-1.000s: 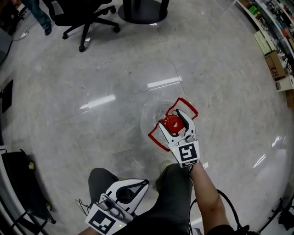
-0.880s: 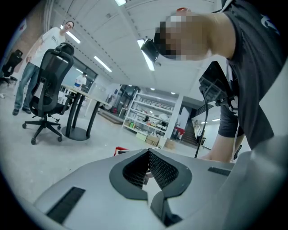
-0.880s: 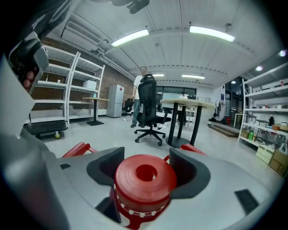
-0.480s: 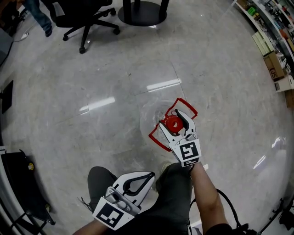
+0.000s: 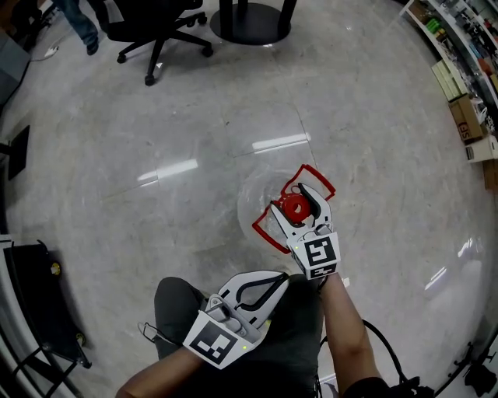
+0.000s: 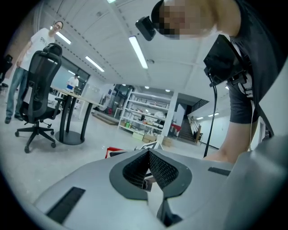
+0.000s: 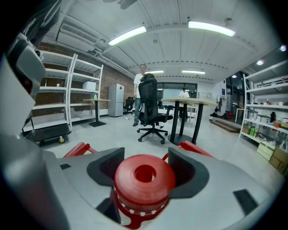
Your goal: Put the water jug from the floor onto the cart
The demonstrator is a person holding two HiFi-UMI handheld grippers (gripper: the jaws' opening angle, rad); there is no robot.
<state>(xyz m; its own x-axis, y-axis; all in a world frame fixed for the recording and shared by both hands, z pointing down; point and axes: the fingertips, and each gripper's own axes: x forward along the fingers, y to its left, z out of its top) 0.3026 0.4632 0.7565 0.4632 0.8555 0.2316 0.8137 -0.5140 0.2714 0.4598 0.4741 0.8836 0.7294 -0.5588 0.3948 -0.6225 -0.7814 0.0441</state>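
Up and to the right has come the left gripper (image 5: 282, 280), from low beside the person's knee to just short of the right gripper (image 5: 291, 200); the right one has stayed put on the water jug (image 5: 253, 194). That jug is a clear bottle standing upright on the grey floor (image 5: 194, 116), straight in front of the person's legs. How much water it holds cannot be told through the glare on its wall. Its red cap (image 7: 144, 179) sits between the right gripper's fingers (image 7: 105, 168), which are closed on it from both sides, their dark ribbed pads pressing its rim. A red handle frame (image 5: 315, 175) juts from under that gripper on either side of the cap.

In the left gripper view the left fingers (image 6: 164, 170) meet at their tips and hold nothing; the marker cube of the right gripper shows through the gap behind the pads.

A low black cart (image 5: 31, 295) stands at the left edge of the head view, well apart from the jug, and nothing can be made out on its deck. A black office chair (image 5: 148, 31) and a round worktop base (image 5: 253, 19) stand at the top. Shelves (image 5: 459, 62) along the right edge hold cardboard boxes, whose insides are hidden
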